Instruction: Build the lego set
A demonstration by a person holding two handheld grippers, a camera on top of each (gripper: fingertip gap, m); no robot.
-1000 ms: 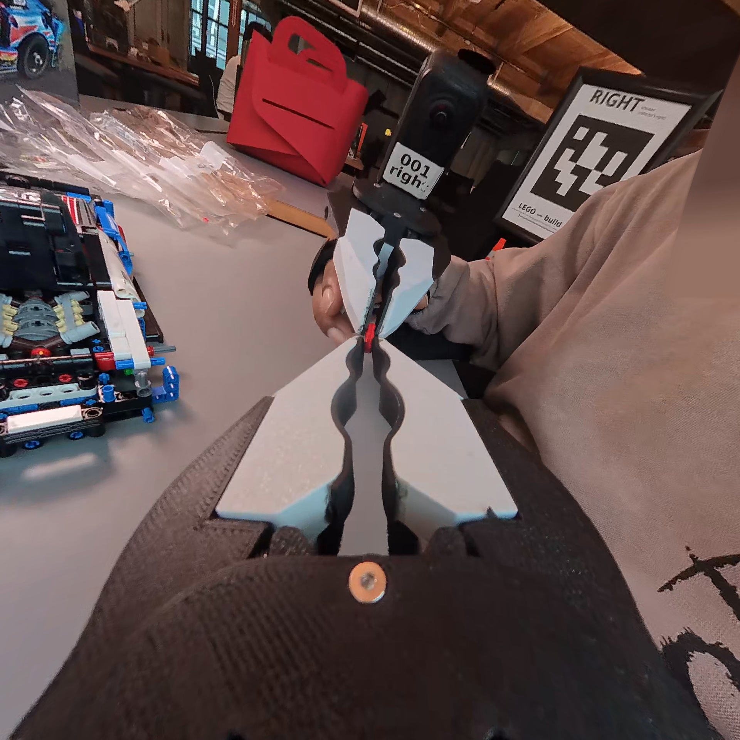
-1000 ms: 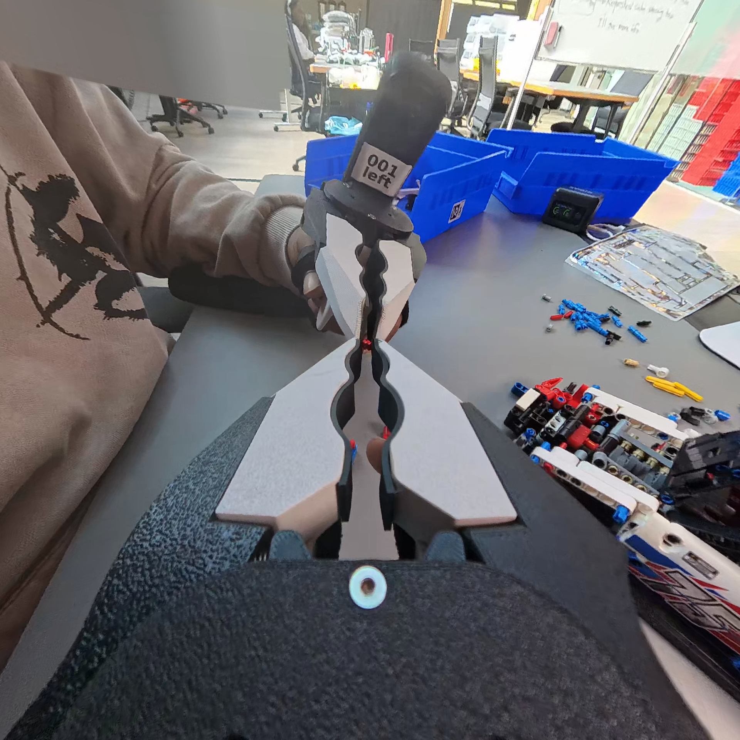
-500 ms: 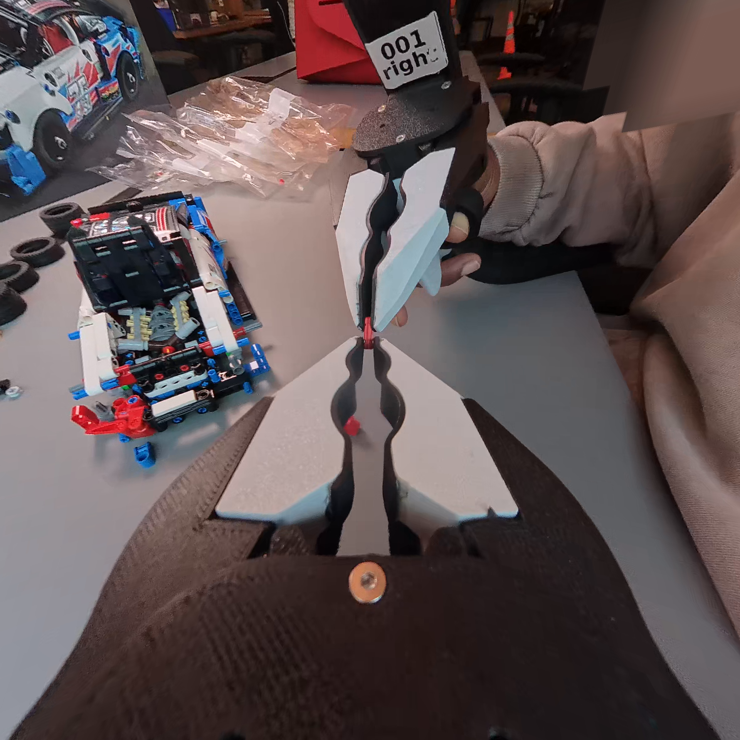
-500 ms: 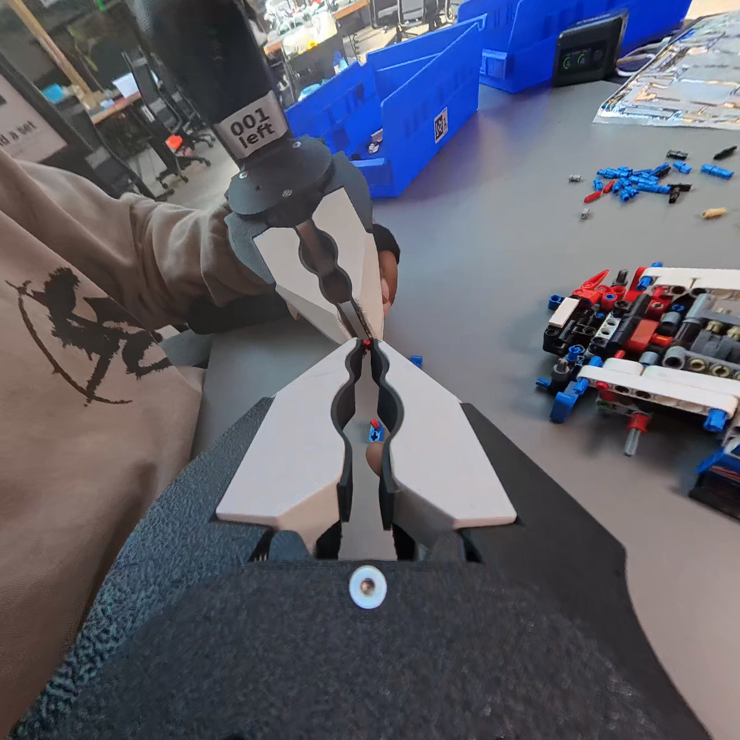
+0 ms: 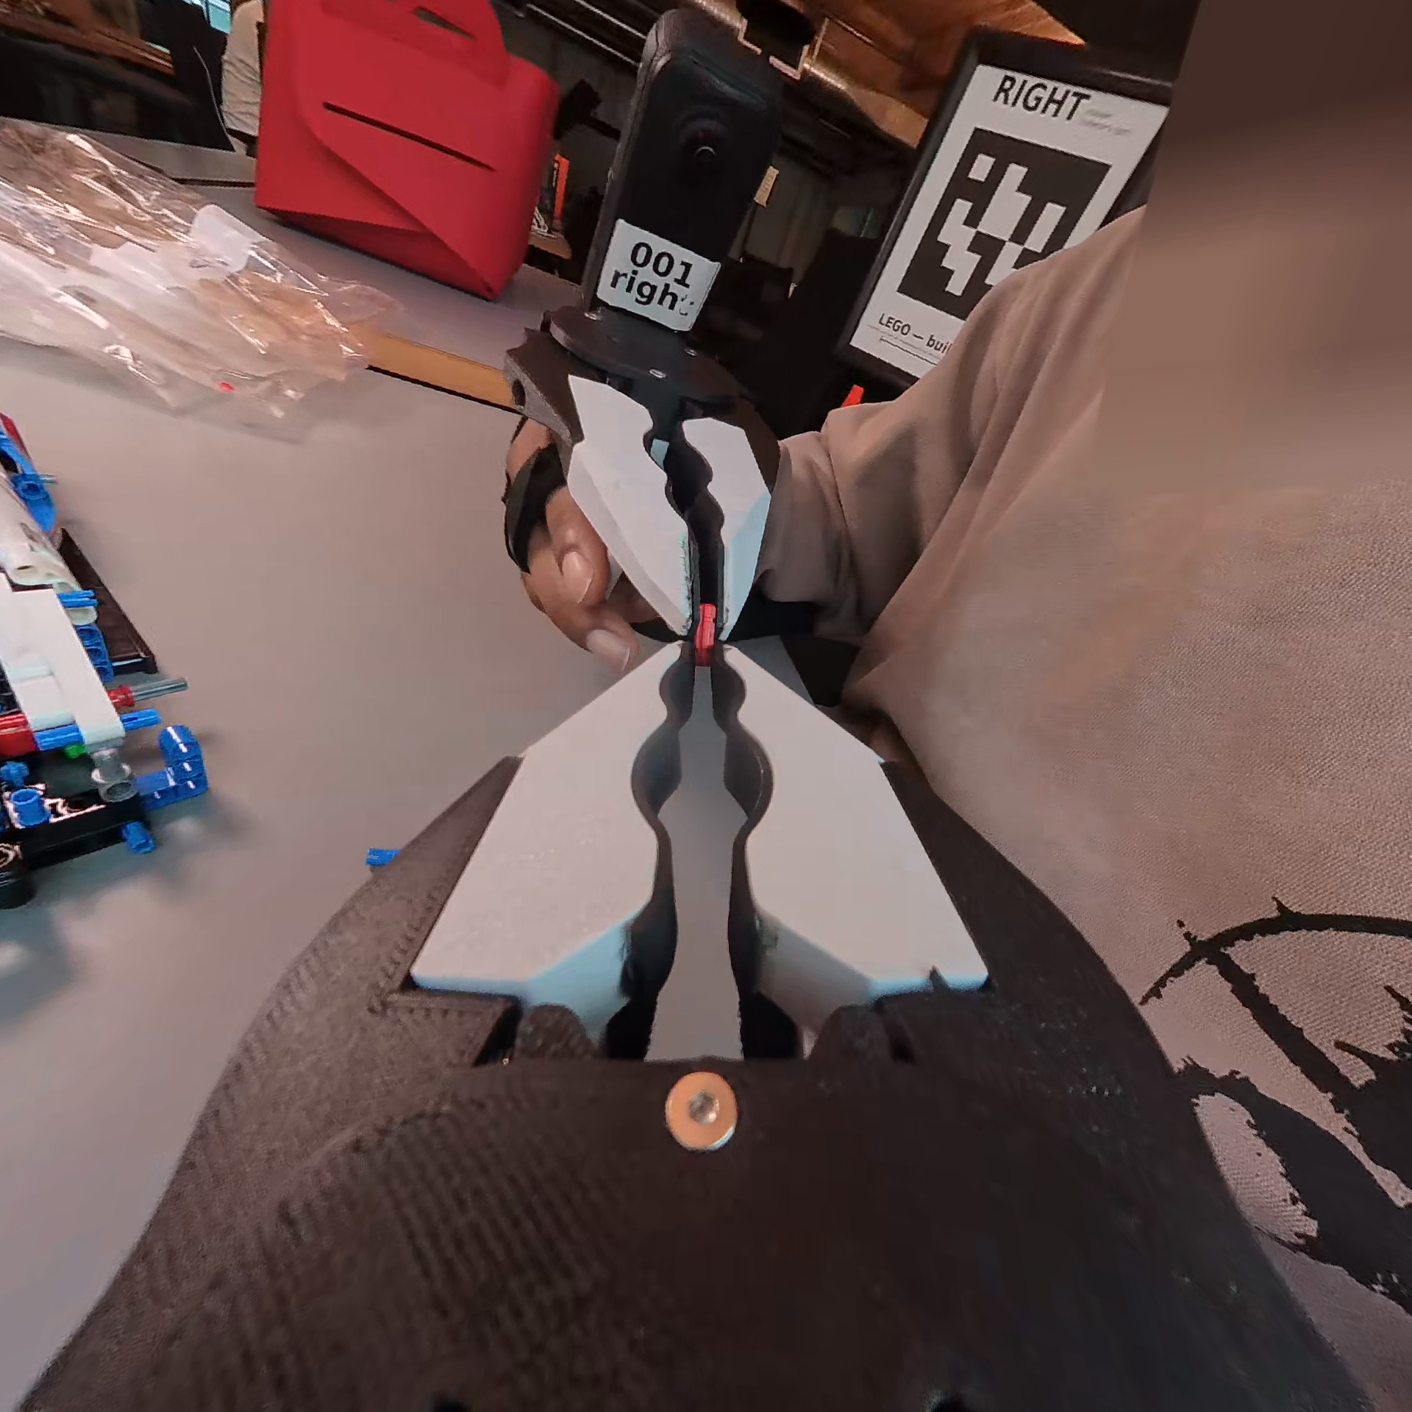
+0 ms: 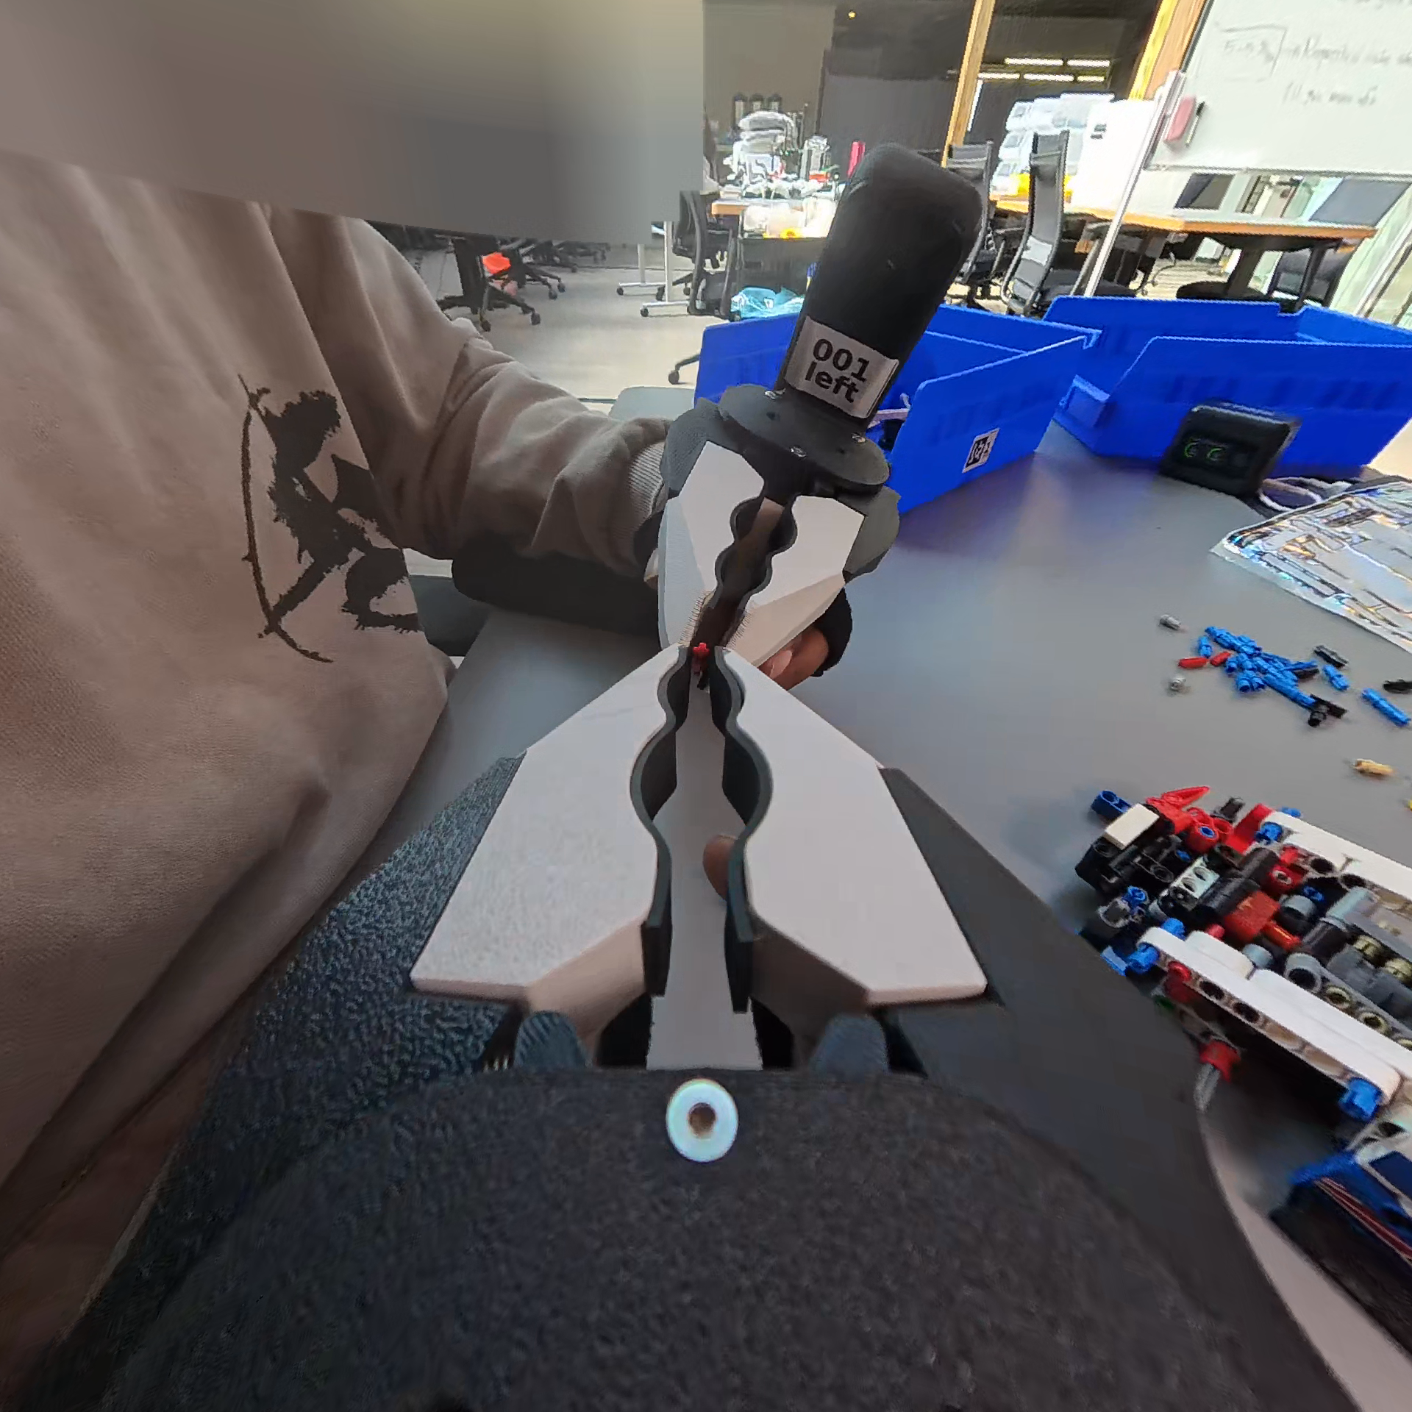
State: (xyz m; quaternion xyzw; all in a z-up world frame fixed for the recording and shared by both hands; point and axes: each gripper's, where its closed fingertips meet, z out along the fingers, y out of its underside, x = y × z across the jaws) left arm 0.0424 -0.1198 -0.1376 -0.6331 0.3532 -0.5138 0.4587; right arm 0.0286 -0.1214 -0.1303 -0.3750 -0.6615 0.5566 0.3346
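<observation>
My left gripper (image 5: 703, 663) and my right gripper (image 6: 699, 666) meet tip to tip above the grey table's near edge, close to the person's chest. Both are shut on one small red Lego pin (image 5: 704, 633), which also shows in the right wrist view (image 6: 699, 653). The right gripper (image 5: 707, 620) faces me in the left wrist view, and the left gripper (image 6: 709, 634) faces me in the right wrist view. The partly built Lego car (image 5: 61, 726) lies on the table to the side and also shows in the right wrist view (image 6: 1261, 917).
Loose blue and red pins (image 6: 1261, 672), an instruction booklet (image 6: 1329, 550) and blue bins (image 6: 1222, 367) lie beyond the car. Clear plastic bags (image 5: 153, 267), a red bag (image 5: 405, 130) and a framed marker sign (image 5: 1008, 206) stand at the other end. One blue pin (image 5: 380, 856) lies near my left gripper. Less than 4 cm separates the two grippers' tips. The partly built Lego car (image 5: 61, 726) is about equally far from each gripper, around 15 centimetres. Look for it in the right wrist view (image 6: 1177, 937) too.
Half a second ago both grippers were tilted down over the table. They have swung back level toward the person's chest, tips still together on the red pin.
</observation>
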